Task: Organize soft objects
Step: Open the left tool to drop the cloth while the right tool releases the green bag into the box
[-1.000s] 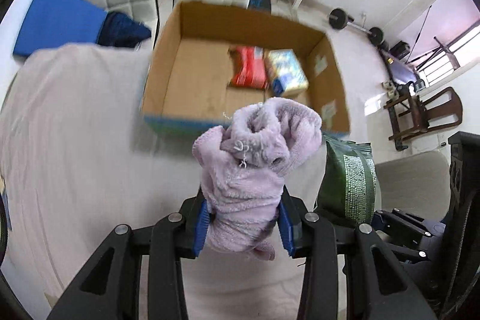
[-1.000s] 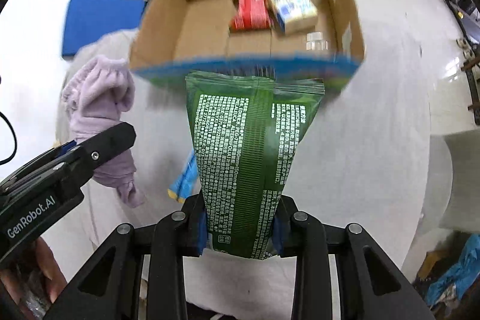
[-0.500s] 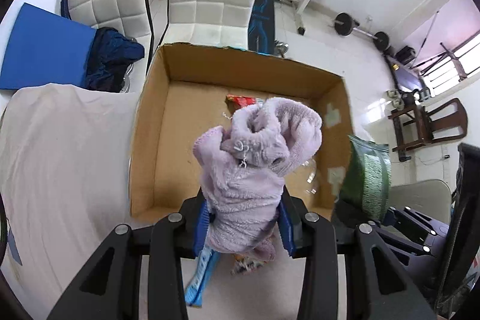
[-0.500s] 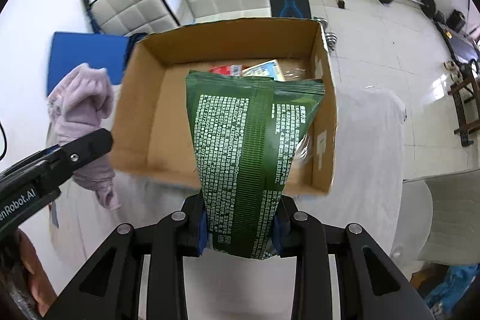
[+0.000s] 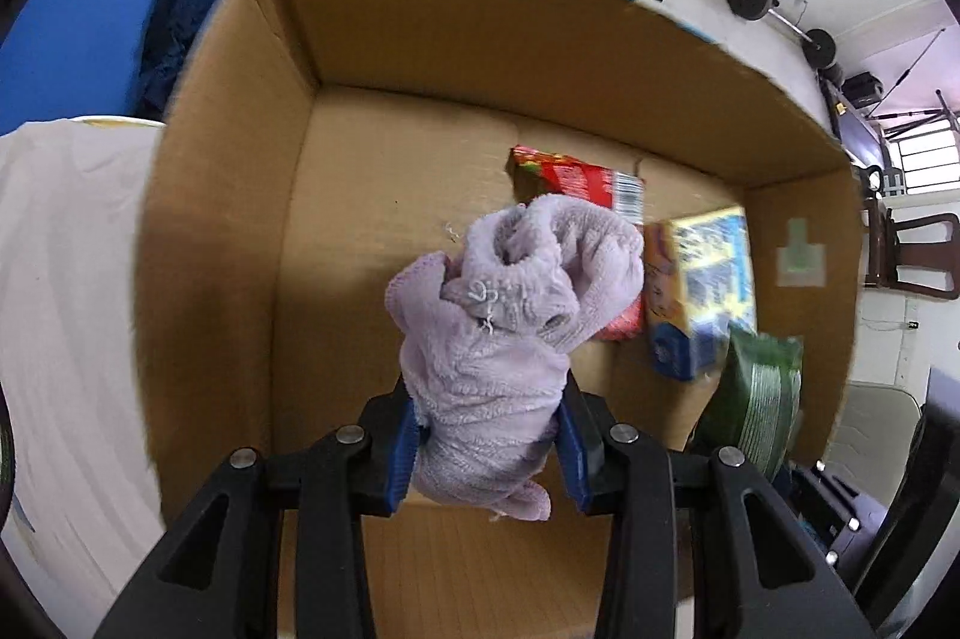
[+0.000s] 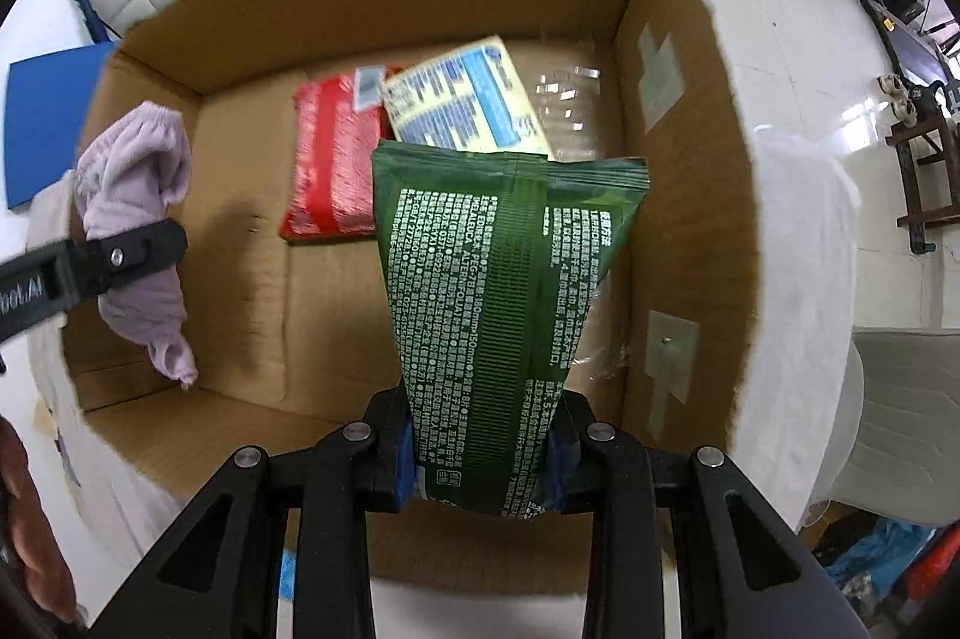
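Both grippers loaded and held over the open box, ready to set down.

Left of frame, left wrist view: cardboard box, its floor bare on that side, which I judge the free spot for my load. Centre: my left gripper clamped on the lilac fleece bundle, pinched at its lower end so the bulk hangs forward over the box. Right: red packet and blue-and-yellow pack lying on the box floor. Right wrist view, centre: my right gripper closed on the green pouch, gripped at its bottom edge, above the right half of the box.
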Tool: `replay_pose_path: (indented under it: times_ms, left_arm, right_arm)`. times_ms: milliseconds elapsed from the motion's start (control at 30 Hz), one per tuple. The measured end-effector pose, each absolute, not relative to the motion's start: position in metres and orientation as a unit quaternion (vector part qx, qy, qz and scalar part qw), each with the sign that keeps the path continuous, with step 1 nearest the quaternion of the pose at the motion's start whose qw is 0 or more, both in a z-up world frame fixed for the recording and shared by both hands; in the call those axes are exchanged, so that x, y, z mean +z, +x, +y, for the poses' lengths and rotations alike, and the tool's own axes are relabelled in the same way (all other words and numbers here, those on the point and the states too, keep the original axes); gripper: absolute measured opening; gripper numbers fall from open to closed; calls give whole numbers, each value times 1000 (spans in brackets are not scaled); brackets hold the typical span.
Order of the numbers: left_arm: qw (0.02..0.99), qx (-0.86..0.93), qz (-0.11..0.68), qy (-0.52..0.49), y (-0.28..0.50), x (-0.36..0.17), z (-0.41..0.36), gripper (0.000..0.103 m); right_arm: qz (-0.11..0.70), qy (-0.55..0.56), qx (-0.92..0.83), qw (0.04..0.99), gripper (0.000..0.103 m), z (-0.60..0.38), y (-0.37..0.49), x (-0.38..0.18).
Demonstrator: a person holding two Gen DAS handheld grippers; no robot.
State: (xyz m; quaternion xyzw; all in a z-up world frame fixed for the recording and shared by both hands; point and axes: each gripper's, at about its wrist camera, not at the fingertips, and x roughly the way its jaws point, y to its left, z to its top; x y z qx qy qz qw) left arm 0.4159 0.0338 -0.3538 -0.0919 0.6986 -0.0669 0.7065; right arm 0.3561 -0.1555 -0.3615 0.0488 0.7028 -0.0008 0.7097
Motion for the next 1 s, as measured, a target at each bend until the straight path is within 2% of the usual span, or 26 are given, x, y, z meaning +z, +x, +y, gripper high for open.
replay_pose_path:
  times_ms: [200,467,567,633,667,733,933,967,1000]
  left_arm:
    - [695,-64,711,-89,444,-380,33,37]
    - [689,-60,719,-65,459,-387,25,39]
    - [684,-64,724,-64,459,-383,21,40]
    - [688,-60,721,-62,460,-376,20,43]
    - [690,-61,719,-63,459,-373,21,46]
    - [695,-60,714,-68,457,-364,25,49]
    - [714,-60,694,-70,440,-330,31,69]
    - [718,-60,689,-70,436,-325,32,77]
    - [725,-59,682,-69,429,-317,34,85]
  right_arm:
    - [719,41,-7,693,34,-153,358,-395]
    - [739,39,-11,672,34,-150,363,-417]
    - [740,37,-13,672,36,-152,364,-418]
    - [738,42,-13,674,41,-152,366,-414]
    - [736,45,-13,676,44,-151,365,-410]
    - [729,52,-12,683,56,-154,367,-403]
    - [716,60,-11,695,62,-150,367,-382]
    - [712,58,-10,699,65,-149,367,-377]
    - [709,57,-10,703,73,-146,366,-373]
